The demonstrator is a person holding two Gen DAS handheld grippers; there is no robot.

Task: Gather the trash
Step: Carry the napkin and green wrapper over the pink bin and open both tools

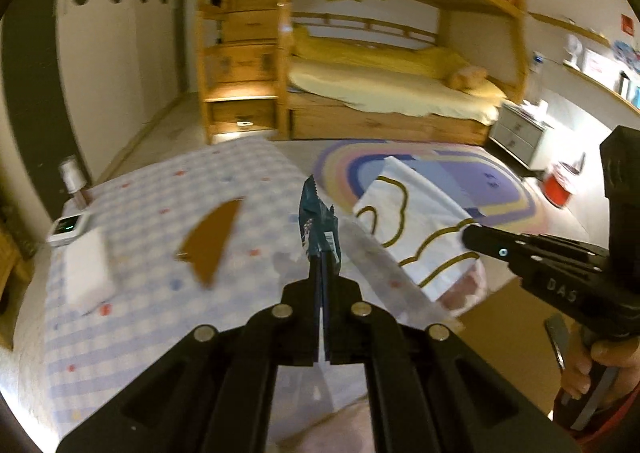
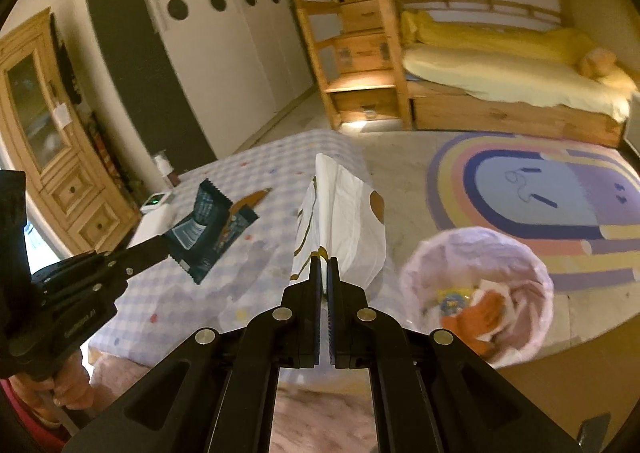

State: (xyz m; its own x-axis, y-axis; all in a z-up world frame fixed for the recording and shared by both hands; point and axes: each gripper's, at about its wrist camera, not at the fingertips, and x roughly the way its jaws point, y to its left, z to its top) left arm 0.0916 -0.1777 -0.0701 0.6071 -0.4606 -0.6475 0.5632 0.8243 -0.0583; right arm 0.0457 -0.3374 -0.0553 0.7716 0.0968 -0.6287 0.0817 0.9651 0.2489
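My left gripper [image 1: 325, 259] is shut on a dark blue snack wrapper [image 1: 318, 221], held above the checked tablecloth [image 1: 152, 221]; it also shows in the right wrist view [image 2: 208, 229]. My right gripper [image 2: 325, 267] is shut on a white paper bag with brown line print [image 2: 340, 221], held up above the table's edge; the bag also shows in the left wrist view [image 1: 416, 225]. A bin lined with a pink bag [image 2: 478, 293] stands on the floor to the right, holding several scraps. A brown paper scrap [image 1: 212, 241] lies on the cloth.
A white block [image 1: 86, 269] and a small white device with a green light [image 1: 68, 229] lie at the table's left. A bunk bed [image 1: 384, 93], a rainbow rug [image 2: 532, 205], white wardrobes and a wooden cabinet [image 2: 52, 141] surround the table.
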